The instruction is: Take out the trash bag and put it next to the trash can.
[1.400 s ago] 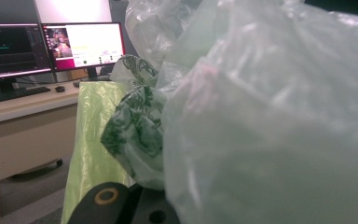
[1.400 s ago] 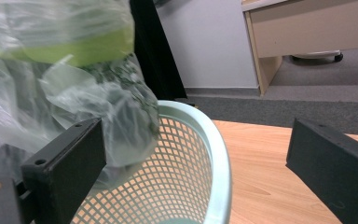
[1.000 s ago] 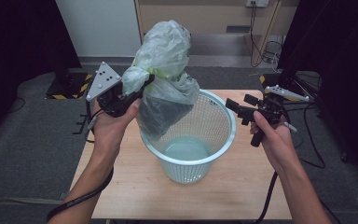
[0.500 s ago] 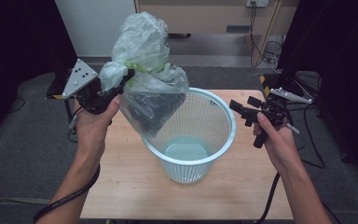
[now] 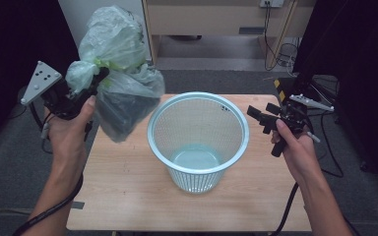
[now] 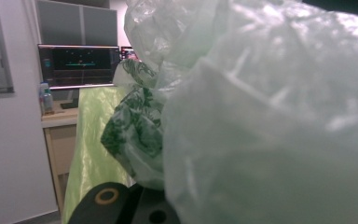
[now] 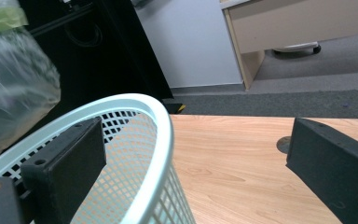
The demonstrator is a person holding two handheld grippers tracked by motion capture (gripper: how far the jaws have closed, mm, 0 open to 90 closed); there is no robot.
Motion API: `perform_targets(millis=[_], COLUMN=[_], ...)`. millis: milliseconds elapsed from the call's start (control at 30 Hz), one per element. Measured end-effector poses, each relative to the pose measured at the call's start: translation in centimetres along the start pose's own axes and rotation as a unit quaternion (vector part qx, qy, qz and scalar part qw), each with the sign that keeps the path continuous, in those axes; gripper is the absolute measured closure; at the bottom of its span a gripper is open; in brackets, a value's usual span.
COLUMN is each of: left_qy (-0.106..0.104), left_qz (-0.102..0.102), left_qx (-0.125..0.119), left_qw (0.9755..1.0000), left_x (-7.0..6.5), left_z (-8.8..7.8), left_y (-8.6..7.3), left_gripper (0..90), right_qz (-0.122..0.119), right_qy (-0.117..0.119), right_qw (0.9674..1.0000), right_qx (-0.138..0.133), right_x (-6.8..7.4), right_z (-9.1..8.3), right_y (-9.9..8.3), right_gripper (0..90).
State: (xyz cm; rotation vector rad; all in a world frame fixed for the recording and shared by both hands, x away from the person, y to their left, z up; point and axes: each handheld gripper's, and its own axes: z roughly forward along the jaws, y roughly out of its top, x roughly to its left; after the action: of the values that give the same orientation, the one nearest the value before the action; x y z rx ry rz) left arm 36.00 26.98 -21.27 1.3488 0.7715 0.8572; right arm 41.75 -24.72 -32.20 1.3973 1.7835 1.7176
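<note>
Our left claw (image 5: 96, 81) is shut tight on the bag (image 5: 120, 81) — it pinches the bunched top, where a green band goes round. The bag hangs in the air, up and to the left of the bin (image 5: 198, 140). Its bottom hangs over the table's (image 5: 128, 182) left side and touches nothing. There is a clear gap between the bag and the bin's rim. In the left gripper view the bag (image 6: 261, 121) is pressed close against the camera, crinkly and pale, with a green leafy print on one fold.

Our right claw (image 5: 263, 119) is wide open and holds nothing. It floats just to the right of the bin, near the rim but not touching it. In the right gripper view its two black jaws stand far apart. The bin's rim (image 7: 163, 135) curves up past the left jaw, and bare wood (image 7: 233, 158) shows between the jaws.

The bin stands upright in the middle of the table. It is pale blue, with little holes all over its wall. We see bare wood on every side of it — most in front and to the left. The table's far edge is close behind the bin.
</note>
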Motion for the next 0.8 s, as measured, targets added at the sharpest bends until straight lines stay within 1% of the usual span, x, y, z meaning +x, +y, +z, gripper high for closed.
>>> perform_targets(millis=[33, 133, 200, 267, 300, 367, 467, 567, 667, 700, 800], left_qy=[0.007, 0.017, 0.023, 0.029, 0.03, 0.034, 0.035, 0.037, 0.039, 0.039, 0.041], left_qz=[0.001, -0.003, -0.008, -0.017, -0.021, -0.036, -0.039, -0.049, -0.063, -0.065, -0.075], left_qx=[0.001, 0.007, 0.016, 0.025, 0.029, 0.047, 0.075, 0.099, 0.115, 0.122, 0.137], left_qw=[1.0, 0.9998, 0.9996, 0.9991, 0.9989, 0.9977, 0.9958, 0.9933, 0.9906, 0.9896, 0.9869], left_x=[0.4, 1.2, 1.9, 2.5, 2.8, 3.2, 3.4, 3.4, 3.4, 3.4, 3.2], left_z=[-0.2, -0.5, -0.5, -0.4, -0.4, -0.1, 0.4, 0.9, 1.1, 1.1, 0.8], left_y=[-0.2, -1.0, -2.1, -3.6, -4.4, -6.5, -10.0, -13.5, -16.7, -17.6, -20.3], left_gripper=[86.3, 86.2, 86.2, 86.0, 86.0, 85.8, 85.5, 84.8, 84.2, 83.9, 82.6], right_qz=[0.0, 0.0, 0.002, 0.005, 0.007, 0.003, 0.001, -0.01, -0.018, -0.024, -0.035], right_qy=[-0.002, -0.01, -0.016, -0.024, -0.027, -0.04, -0.052, -0.068, -0.086, -0.092, -0.112], right_qw=[1.0, 0.9999, 0.9998, 0.9997, 0.9996, 0.9991, 0.9983, 0.9968, 0.9942, 0.9932, 0.9889], right_qx=[0.0, 0.005, 0.007, 0.007, 0.009, 0.014, 0.025, 0.041, 0.062, 0.067, 0.091], right_x=[-0.2, -0.8, -1.3, -1.9, -2.2, -2.8, -3.8, -4.8, -5.7, -6.0, -6.9], right_z=[0.0, 0.0, 0.0, 0.0, 0.0, 0.0, 0.3, 0.7, 1.2, 1.4, 2.1], right_y=[-0.1, -0.5, -0.9, -1.3, -1.6, -2.2, -3.6, -5.4, -7.3, -8.0, -10.1], right_gripper=[4.8, 4.7, 4.7, 5.0, 4.9, 5.1, 5.2, 5.4, 5.8, 5.9, 6.1])
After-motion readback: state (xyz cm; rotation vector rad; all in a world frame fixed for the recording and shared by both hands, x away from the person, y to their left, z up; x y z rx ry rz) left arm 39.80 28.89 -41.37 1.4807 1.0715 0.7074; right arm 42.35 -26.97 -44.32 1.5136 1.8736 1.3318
